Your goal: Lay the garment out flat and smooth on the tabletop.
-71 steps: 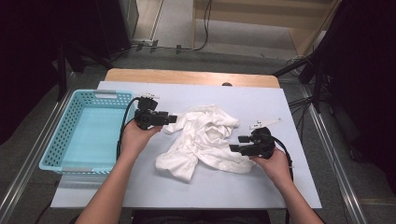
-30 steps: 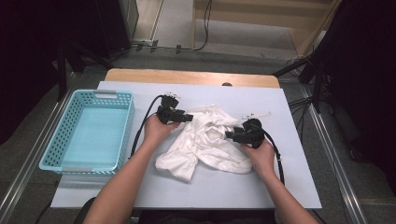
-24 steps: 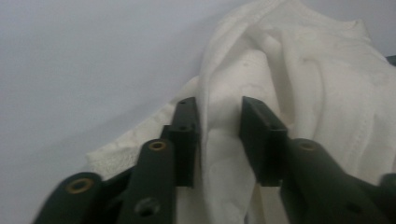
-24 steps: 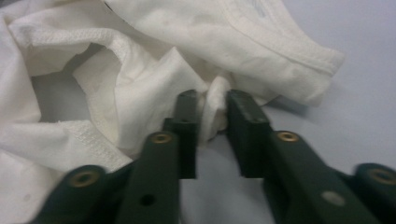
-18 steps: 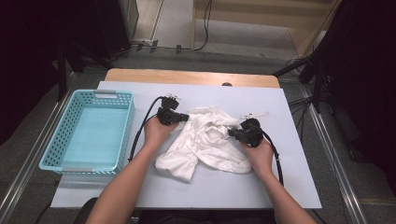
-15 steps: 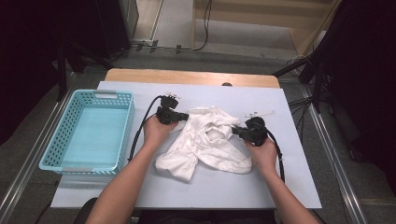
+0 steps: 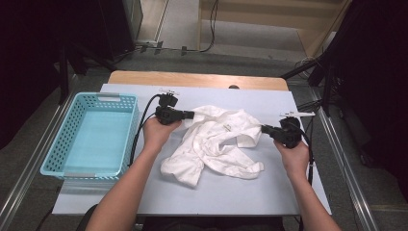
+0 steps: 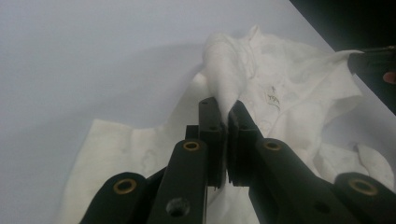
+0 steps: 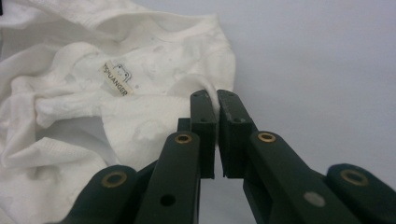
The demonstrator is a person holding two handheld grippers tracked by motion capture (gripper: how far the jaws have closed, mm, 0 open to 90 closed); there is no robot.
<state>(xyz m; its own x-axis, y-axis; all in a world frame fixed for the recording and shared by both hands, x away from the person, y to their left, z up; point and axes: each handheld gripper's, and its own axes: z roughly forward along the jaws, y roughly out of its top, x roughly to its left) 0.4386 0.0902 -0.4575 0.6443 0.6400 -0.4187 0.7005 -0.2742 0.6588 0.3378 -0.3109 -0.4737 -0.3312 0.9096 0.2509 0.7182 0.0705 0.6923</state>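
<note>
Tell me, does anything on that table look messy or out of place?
Only the white garment: it lies crumpled and twisted mid-table, its neck label showing, as if inside out. Each tool pinches an edge of it. The blue basket sits squarely at the left.

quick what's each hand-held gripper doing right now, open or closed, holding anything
Left hand-held gripper: closed, pinching a fold of the white garment.
Right hand-held gripper: closed, pinching the garment's edge.
</note>
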